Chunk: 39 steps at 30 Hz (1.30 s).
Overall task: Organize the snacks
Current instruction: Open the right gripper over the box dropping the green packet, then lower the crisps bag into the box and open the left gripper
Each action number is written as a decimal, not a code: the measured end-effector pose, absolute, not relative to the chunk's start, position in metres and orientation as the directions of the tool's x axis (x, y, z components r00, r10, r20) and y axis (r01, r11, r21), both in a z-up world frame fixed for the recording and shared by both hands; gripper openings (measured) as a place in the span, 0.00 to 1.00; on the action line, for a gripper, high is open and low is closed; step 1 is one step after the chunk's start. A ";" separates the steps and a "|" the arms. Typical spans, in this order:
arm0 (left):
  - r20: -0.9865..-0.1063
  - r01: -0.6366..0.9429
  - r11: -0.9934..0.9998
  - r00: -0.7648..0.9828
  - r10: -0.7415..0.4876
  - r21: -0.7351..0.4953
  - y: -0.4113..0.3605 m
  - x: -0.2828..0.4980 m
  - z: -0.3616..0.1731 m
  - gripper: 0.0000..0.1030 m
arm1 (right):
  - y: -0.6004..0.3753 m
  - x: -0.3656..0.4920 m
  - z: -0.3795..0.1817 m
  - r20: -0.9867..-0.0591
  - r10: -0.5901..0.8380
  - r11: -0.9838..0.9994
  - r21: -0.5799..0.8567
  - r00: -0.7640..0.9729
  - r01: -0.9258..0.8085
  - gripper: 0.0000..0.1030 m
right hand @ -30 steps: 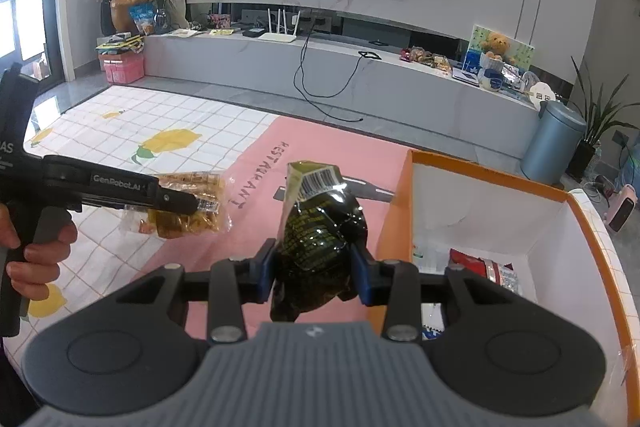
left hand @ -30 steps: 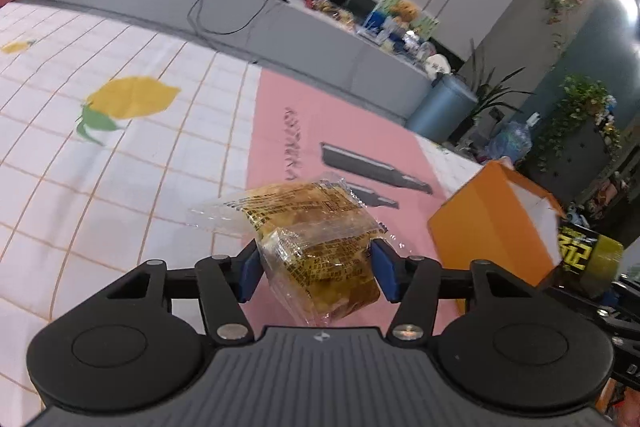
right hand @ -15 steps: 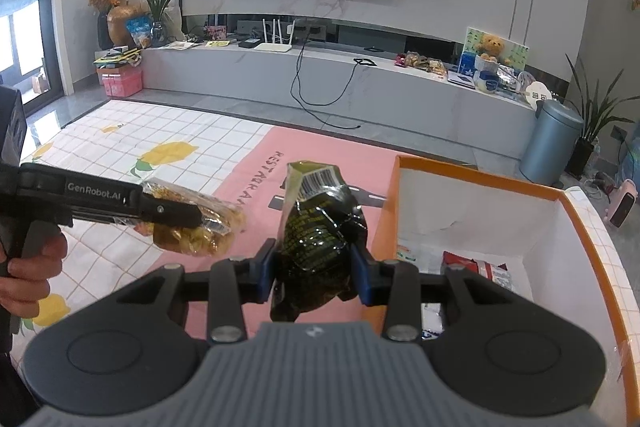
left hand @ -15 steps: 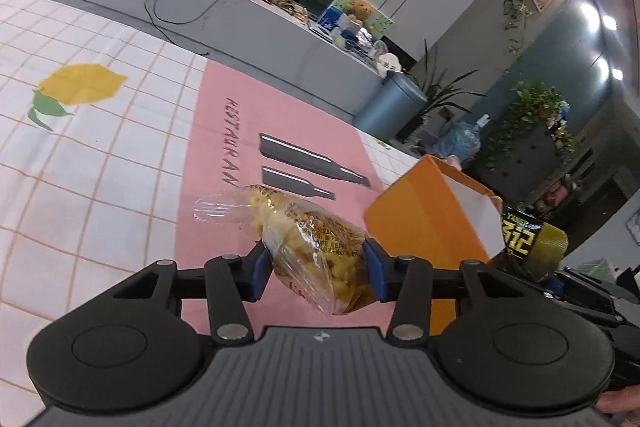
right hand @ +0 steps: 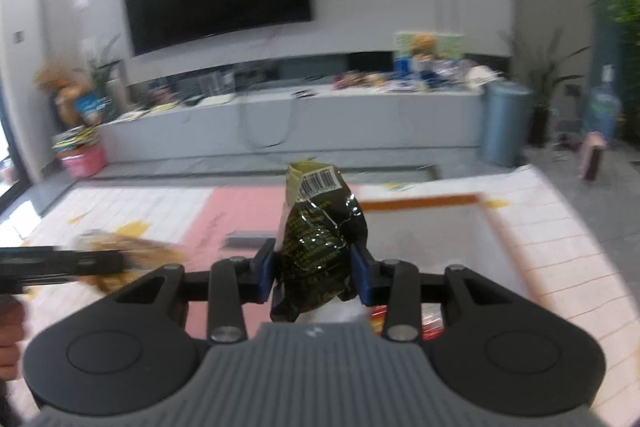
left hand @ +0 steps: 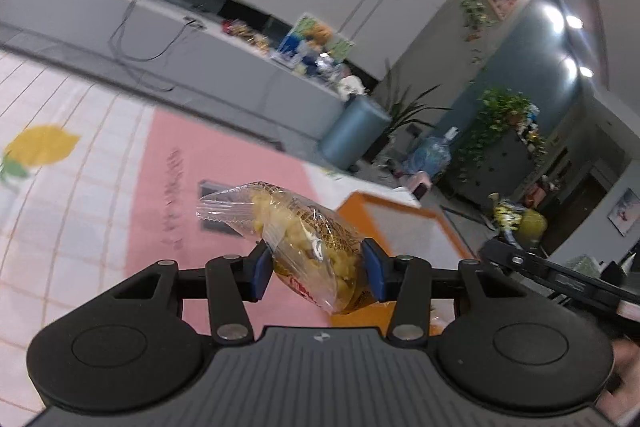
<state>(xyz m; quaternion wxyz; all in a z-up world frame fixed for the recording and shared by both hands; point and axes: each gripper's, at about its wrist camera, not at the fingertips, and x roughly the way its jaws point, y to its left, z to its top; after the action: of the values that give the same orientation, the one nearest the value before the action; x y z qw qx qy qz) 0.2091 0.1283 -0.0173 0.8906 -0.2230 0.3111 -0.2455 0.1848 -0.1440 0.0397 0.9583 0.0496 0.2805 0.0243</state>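
Moved since earlier: both claws have swung toward the orange box; in the right wrist view the box now lies straight ahead under the dark packet, and both views are smeared by motion. The clear packet has rolled in its grip since a second ago, its crimped end now pointing up and left.
Left claw (left hand: 316,269): partly closed, blue pads pressing both sides of the clear packet of yellow snacks (left hand: 304,239), which is held off the mat.
Right claw (right hand: 314,273): partly closed, clamped on a dark green snack packet (right hand: 320,235) that stands upright, barcode at its top.
Orange box (right hand: 424,203): open-topped, white inside, sitting on the mat; red wrappers show in it behind the right claw's finger.
Clear packet's place: in front of the near corner of the orange box (left hand: 356,203), not over its opening.
Dark packet's place: over the near left edge of the box; whether fully above the opening cannot be told.
Mat (left hand: 80,211): white checks with lemon prints and a pink panel, spread on the floor.
Other claw seen: the left claw (right hand: 120,263) appears blurred at the left of the right wrist view, a hand (right hand: 10,339) below it.
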 end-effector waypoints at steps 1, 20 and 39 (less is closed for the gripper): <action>-0.437 0.312 0.778 0.686 -0.582 -0.545 0.120 0.209 -0.010 0.52 | -0.157 0.189 0.041 -0.543 0.059 0.993 0.121 0.837 0.008 0.37; -0.473 0.378 0.744 0.592 -0.652 -0.552 -0.023 0.251 -0.002 0.51 | -0.246 0.271 -0.010 -0.710 0.061 0.971 0.205 0.702 0.124 0.64; -0.658 0.264 0.858 0.556 -0.508 -0.440 -0.099 0.284 -0.033 0.51 | -0.287 0.212 0.022 -0.634 0.027 0.935 0.290 0.773 0.205 0.70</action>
<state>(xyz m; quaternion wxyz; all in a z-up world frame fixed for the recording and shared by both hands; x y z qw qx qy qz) 0.2837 -0.0986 -0.0331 0.8696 -0.1470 0.4158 -0.2220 0.2125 -0.2871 0.0222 0.9252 0.1741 0.3338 -0.0481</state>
